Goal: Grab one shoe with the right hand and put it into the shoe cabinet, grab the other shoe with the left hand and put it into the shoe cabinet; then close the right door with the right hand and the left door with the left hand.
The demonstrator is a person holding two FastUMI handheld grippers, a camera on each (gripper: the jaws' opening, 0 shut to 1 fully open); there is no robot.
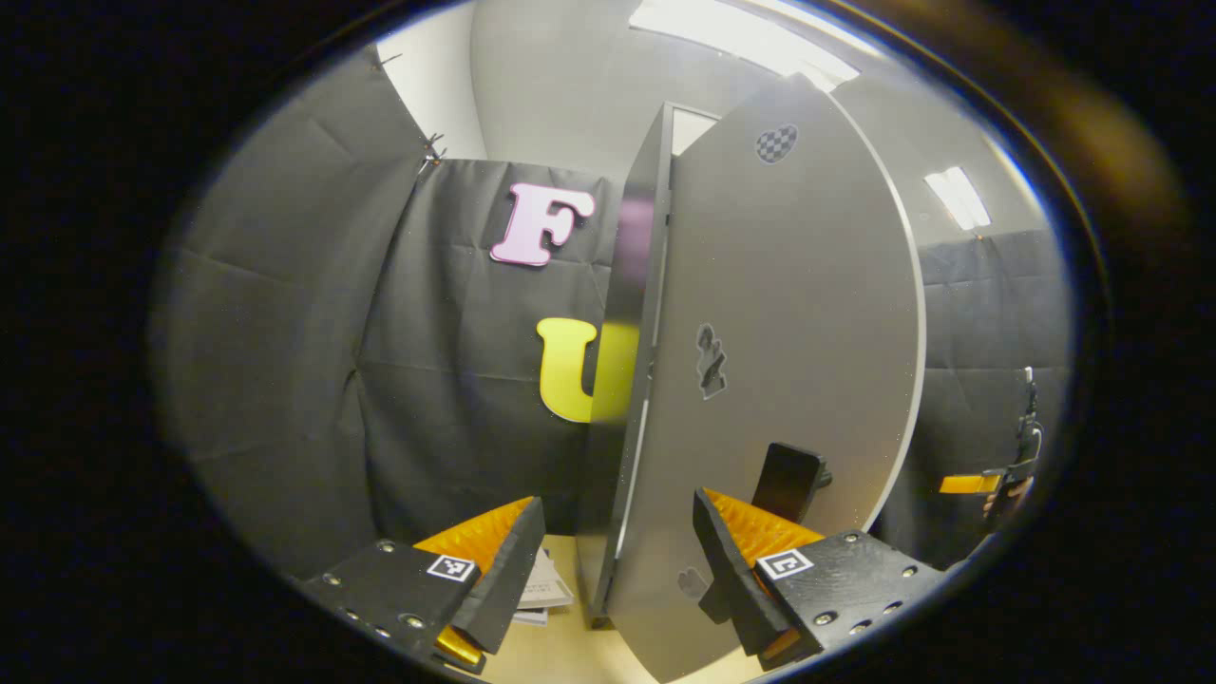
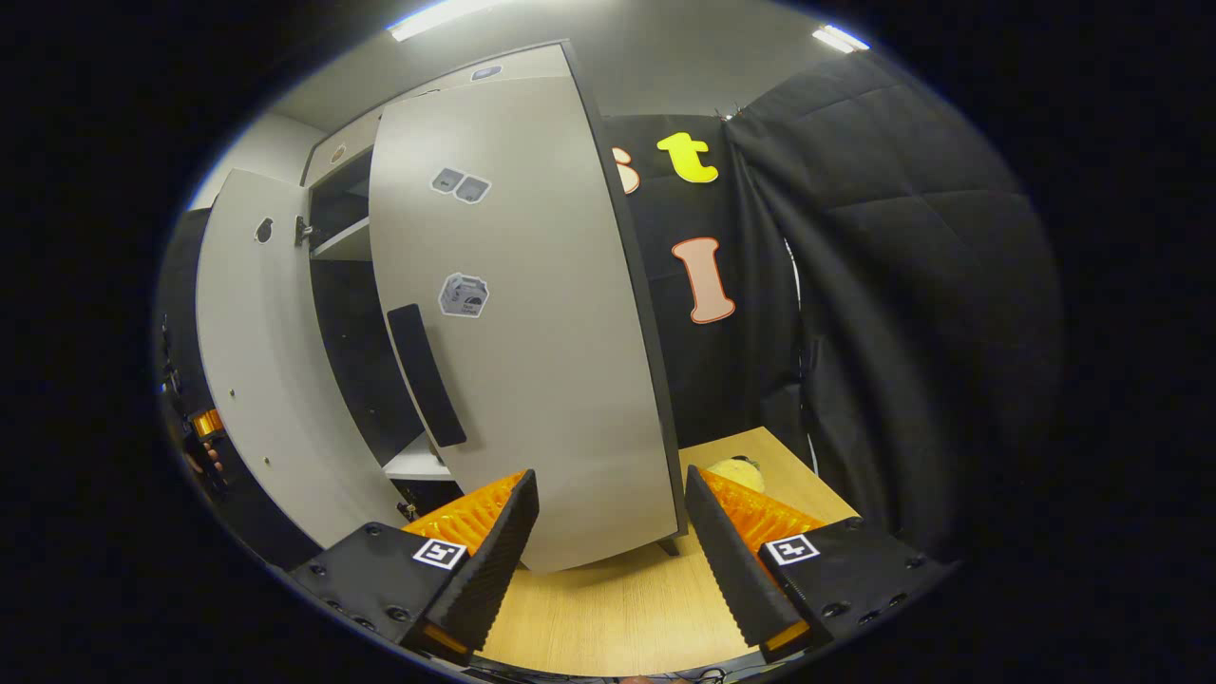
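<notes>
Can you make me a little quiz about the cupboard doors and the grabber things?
1. True or false: the right door is fully shut.
2. What sits between the fingers of the left gripper?
A) a shoe
B) the edge of the left door
C) a cup
3. Fill in: in the right gripper view, the right gripper hangs above the wooden ____.

Key
1. False: both doors stand open and the dark inside of the cabinet shows between them.
2. B. The fingers look spread either side of the door edge, not pressing on it.
3. Table.
</notes>
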